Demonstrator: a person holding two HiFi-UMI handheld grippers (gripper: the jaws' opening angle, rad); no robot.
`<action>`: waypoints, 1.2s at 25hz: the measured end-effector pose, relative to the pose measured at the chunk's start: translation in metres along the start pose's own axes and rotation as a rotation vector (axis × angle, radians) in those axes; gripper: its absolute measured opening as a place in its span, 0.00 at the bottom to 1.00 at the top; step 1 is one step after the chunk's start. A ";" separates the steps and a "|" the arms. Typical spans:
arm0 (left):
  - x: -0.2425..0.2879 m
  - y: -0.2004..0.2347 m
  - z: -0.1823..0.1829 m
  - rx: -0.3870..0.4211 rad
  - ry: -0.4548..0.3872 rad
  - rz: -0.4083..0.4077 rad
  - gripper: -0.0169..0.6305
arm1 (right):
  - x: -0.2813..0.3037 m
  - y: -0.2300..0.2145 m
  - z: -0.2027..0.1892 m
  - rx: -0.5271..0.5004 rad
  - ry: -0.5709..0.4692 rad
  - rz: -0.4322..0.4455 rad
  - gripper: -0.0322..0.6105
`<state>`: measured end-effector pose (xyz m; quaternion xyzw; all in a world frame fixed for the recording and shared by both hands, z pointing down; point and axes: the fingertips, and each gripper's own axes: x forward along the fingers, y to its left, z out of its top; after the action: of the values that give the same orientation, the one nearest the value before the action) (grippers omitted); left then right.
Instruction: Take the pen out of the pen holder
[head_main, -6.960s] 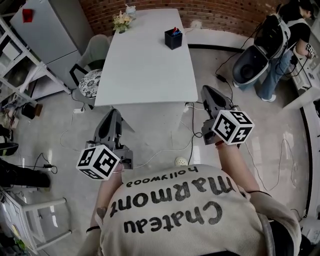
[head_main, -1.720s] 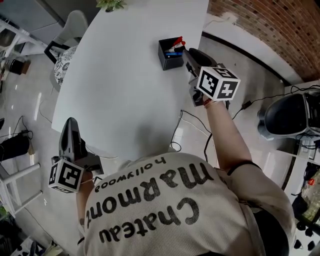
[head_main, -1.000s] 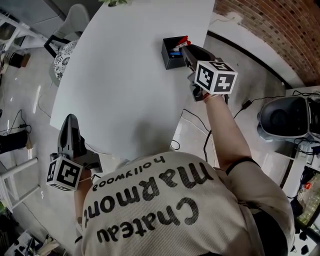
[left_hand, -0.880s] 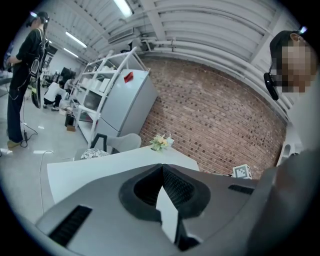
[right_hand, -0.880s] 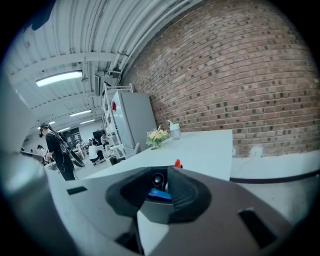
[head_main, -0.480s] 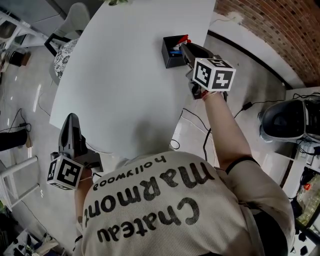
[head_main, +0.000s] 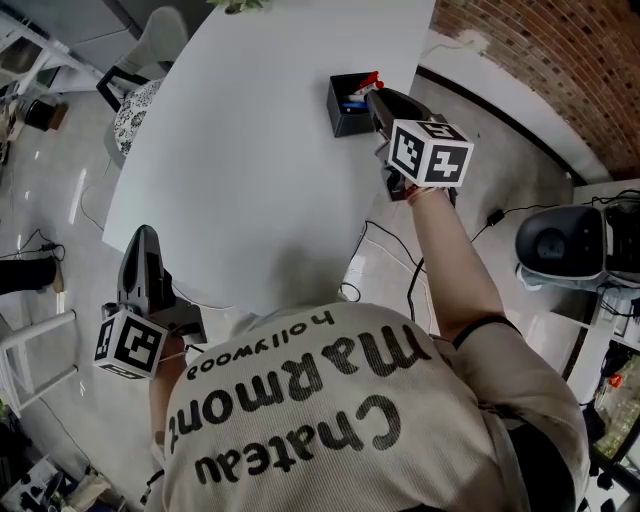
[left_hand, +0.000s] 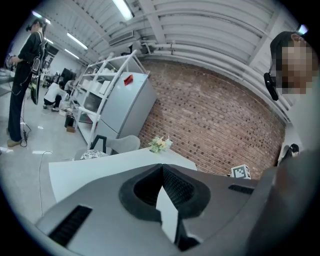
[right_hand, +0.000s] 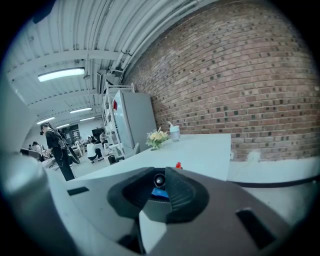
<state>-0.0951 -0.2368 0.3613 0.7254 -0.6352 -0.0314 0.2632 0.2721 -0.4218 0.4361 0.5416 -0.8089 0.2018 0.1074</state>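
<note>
Head view: right gripper (head_main: 373, 96) over black pen holder (head_main: 347, 120) on white worktop (head_main: 260, 150), clamped on a pen (right_hand: 159, 180); left gripper (head_main: 143, 236) closed, empty, well apart from the holder.

Black pen holder (head_main: 345, 108) standing upright at one o'clock.
I'm watching its dark-ended pen (right_hand: 159, 180) sticking up between the right gripper's (right_hand: 163, 171) jaws, red-capped pen (head_main: 370, 80) leaning alongside.

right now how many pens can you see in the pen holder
3: a dark pen between the right gripper's jaws, a blue pen beside it, a red-capped pen at the pen holder's far side. More may be hidden inside.
</note>
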 end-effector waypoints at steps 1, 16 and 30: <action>-0.002 -0.001 0.000 -0.001 -0.002 -0.001 0.03 | -0.003 0.001 0.001 -0.002 -0.003 0.000 0.16; -0.020 -0.007 -0.001 -0.003 -0.031 -0.029 0.03 | -0.029 0.006 0.009 -0.014 -0.045 -0.026 0.16; -0.022 -0.015 0.003 0.007 -0.034 -0.081 0.03 | -0.050 0.018 0.005 -0.013 -0.053 -0.035 0.16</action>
<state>-0.0866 -0.2160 0.3455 0.7508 -0.6098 -0.0522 0.2484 0.2749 -0.3768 0.4083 0.5601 -0.8031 0.1804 0.0931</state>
